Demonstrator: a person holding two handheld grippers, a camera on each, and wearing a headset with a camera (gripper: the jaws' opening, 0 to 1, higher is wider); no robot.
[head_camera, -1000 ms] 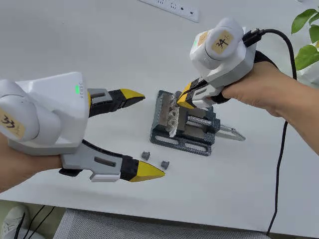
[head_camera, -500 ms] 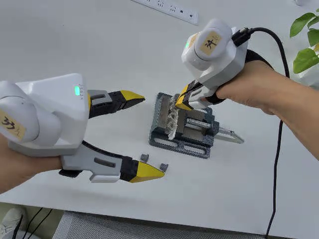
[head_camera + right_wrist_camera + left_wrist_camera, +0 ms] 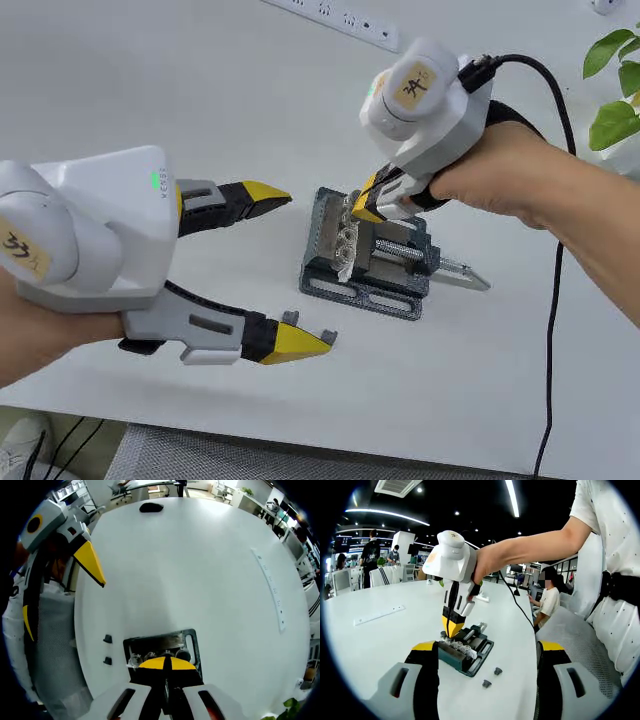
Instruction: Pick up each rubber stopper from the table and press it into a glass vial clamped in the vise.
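Right jaws: Your right gripper (image 3: 365,208) had its yellow tips pressed together. I could not tell whether a stopper sat between them.
Right jaw position: The tips pointed down over the far end of the row of vials (image 3: 346,240), right at their mouths. Contact could not be made out.
Left jaws: Your left gripper (image 3: 285,268) was spread wide with nothing between its tips. It hung above the table on the near left side of the vise.
Lower left tip: In the head view it lay just in front of the two loose stoppers (image 3: 328,334) and partly covered one of them.
Stoppers: Two small grey ones sat close together on the table, just beside the near edge of the vise base, touching neither gripper.
Vials: The clear glass vials stood upright in a row, clamped between the vise's jaws.
Vise: The dark metal vise (image 3: 350,290) sat flat on the table, its screw handle sticking out to the right.
Right hand: Your right hand (image 3: 500,175) gripped the body from behind, the forearm coming in from the right and the gripper tilted steeply down and to the left.
Left hand: Your left hand (image 3: 40,345) held its gripper roughly level, pointing right towards the vise.
Table: The white table (image 3: 200,80) carried a power strip (image 3: 340,15) at its far edge. A black cable (image 3: 553,300) ran from the right gripper off the near edge.
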